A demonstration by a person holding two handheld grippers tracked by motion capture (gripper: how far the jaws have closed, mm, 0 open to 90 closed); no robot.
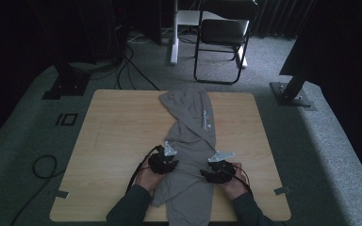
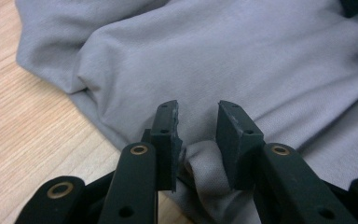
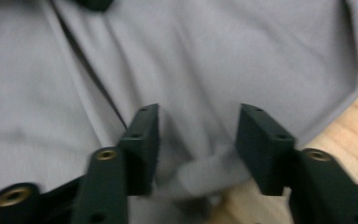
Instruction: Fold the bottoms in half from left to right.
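Note:
A grey garment (image 1: pixel 188 123) lies lengthwise down the middle of the wooden table (image 1: pixel 118 127), from the far edge to the near edge, where it hangs over. My left gripper (image 1: pixel 164 162) rests on the garment's left edge near the front. In the left gripper view the grey cloth (image 2: pixel 242 60) spreads ahead, and my left gripper (image 2: pixel 198 109) stands open with a small fold of cloth (image 2: pixel 205 163) loose between its jaws. My right gripper (image 1: pixel 219 172) sits at the garment's right edge. In the right gripper view my right gripper (image 3: pixel 198 114) is open over the blurred cloth (image 3: pixel 205 56), with a bunched fold (image 3: pixel 205 175) between the jaws, not pinched.
Bare wood lies to the left and right of the garment. A black folding chair (image 1: pixel 221 33) stands on the carpet beyond the table. Black stand bases (image 1: pixel 68 84) (image 1: pixel 292 94) flank the far corners, and cables (image 1: pixel 45 165) trail on the floor at left.

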